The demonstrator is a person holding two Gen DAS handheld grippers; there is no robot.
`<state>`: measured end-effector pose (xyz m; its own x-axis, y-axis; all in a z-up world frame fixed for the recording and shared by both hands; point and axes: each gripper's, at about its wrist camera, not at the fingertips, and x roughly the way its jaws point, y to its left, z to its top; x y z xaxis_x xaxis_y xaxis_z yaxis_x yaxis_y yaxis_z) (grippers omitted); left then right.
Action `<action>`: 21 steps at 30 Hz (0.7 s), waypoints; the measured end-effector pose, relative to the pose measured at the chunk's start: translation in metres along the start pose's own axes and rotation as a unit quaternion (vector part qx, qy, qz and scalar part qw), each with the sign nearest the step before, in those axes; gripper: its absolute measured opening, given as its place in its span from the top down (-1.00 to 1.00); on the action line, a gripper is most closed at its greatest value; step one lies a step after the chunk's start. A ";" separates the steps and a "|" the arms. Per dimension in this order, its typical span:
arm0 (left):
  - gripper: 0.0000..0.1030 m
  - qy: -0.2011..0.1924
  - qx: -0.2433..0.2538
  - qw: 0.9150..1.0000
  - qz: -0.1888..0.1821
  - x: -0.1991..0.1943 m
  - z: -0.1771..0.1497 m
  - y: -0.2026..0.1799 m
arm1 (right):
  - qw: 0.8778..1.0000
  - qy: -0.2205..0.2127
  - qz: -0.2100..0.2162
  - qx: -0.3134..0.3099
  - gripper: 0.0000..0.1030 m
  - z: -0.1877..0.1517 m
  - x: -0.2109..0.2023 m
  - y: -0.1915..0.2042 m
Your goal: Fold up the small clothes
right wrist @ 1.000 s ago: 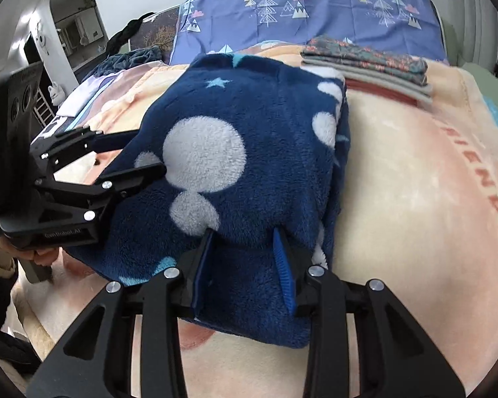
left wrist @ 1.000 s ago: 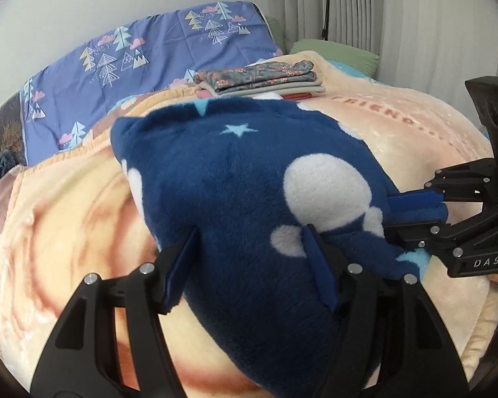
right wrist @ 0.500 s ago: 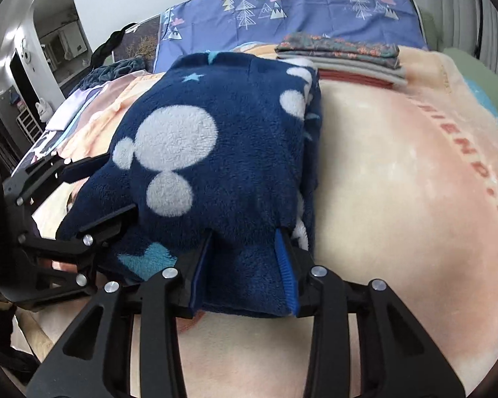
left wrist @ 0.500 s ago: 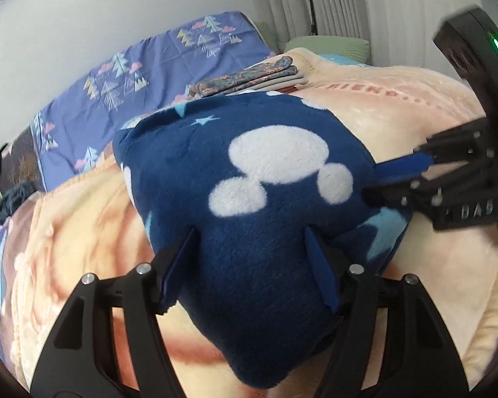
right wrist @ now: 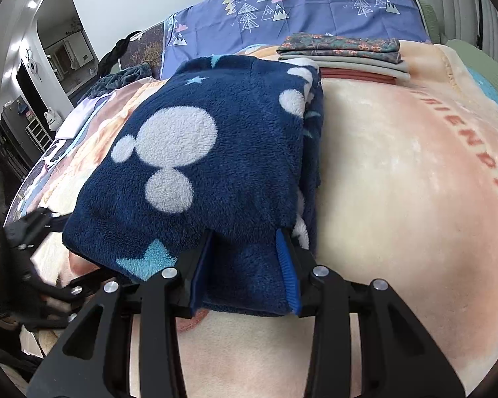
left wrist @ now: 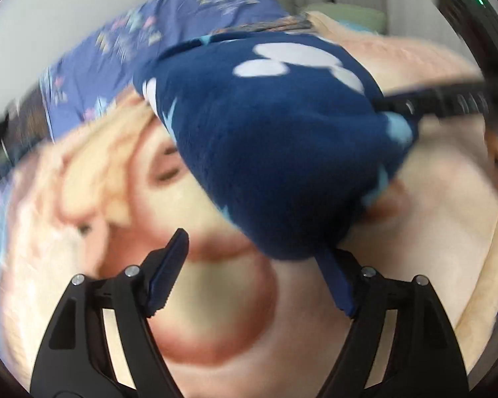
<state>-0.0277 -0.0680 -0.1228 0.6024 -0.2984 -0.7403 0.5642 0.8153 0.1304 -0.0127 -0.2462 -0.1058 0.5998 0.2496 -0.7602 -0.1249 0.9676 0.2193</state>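
1. Lying folded on the peach blanket (right wrist: 398,172), the navy fleece garment (right wrist: 215,152) sits just in front of a stack of folded clothes (right wrist: 342,56).
2. The right gripper (right wrist: 245,265) pinches the garment's near edge; both blue pads press into the fleece, the jaws narrow.
3. The left gripper (left wrist: 255,265) has its jaws opening wide. The garment's near corner (left wrist: 282,172) hangs just above the gap, brushing the right-hand finger (left wrist: 335,282), while the left-hand finger stands clear over bare blanket.
4. The left view is blurred.
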 end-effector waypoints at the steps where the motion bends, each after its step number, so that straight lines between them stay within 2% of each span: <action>1: -0.51 -0.006 -0.020 1.000 -0.007 -0.001 0.005 0.003 | 1.000 -0.002 0.000 0.000 0.23 0.000 0.000 -0.001; 4: -0.51 -0.046 -0.025 0.998 -0.019 -0.015 0.009 -0.002 | 1.000 -0.003 0.008 0.004 0.23 -0.001 0.000 -0.003; 5: -0.51 -0.045 -0.022 0.999 -0.017 -0.015 0.011 -0.003 | 1.000 -0.003 0.009 0.005 0.23 -0.001 0.000 -0.003; 8: -0.53 -0.008 -0.032 0.999 0.039 0.005 0.013 0.001 | 1.000 -0.003 0.007 0.002 0.25 -0.001 0.001 -0.001; 11: -0.54 0.011 -0.078 0.997 0.026 0.006 -0.001 0.025 | 1.000 -0.002 0.005 -0.009 0.31 -0.004 0.002 -0.001; 12: -0.54 0.010 -0.078 0.997 0.019 0.002 -0.005 0.027 | 1.000 -0.003 0.009 -0.004 0.31 -0.005 0.002 -0.003; 15: -0.52 0.004 -0.045 0.998 0.036 -0.009 -0.008 0.015 | 1.000 -0.004 0.004 -0.004 0.32 -0.005 0.002 -0.002; 16: -0.35 0.004 -0.038 0.999 0.032 -0.013 -0.008 0.013 | 1.000 -0.004 0.001 -0.005 0.32 -0.005 0.002 -0.001; 17: 0.04 0.003 -0.035 0.999 0.005 -0.021 -0.009 0.011 | 1.000 -0.005 -0.003 -0.006 0.31 -0.005 0.002 0.000; 18: 0.27 0.004 -0.037 0.999 -0.034 -0.029 -0.010 0.011 | 1.000 -0.007 -0.004 -0.005 0.31 -0.005 0.001 0.000; 19: 0.68 0.002 -0.041 0.997 -0.061 -0.036 -0.010 0.013 | 1.000 -0.011 -0.004 -0.004 0.30 -0.005 -0.001 0.001; 20: 0.71 -0.013 -0.043 0.995 -0.092 -0.050 -0.006 0.016 | 1.000 -0.012 -0.002 -0.004 0.28 -0.005 -0.002 0.001; 21: 0.71 -0.030 -0.040 0.994 -0.095 -0.060 -0.001 0.019 | 1.000 -0.013 -0.002 -0.002 0.27 -0.005 -0.002 0.000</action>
<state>-0.0530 -0.0342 -0.0765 0.5229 -0.4779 -0.7058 0.6252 0.7779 -0.0635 -0.0177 -0.2468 -0.1070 0.6202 0.2456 -0.7450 -0.1267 0.9686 0.2138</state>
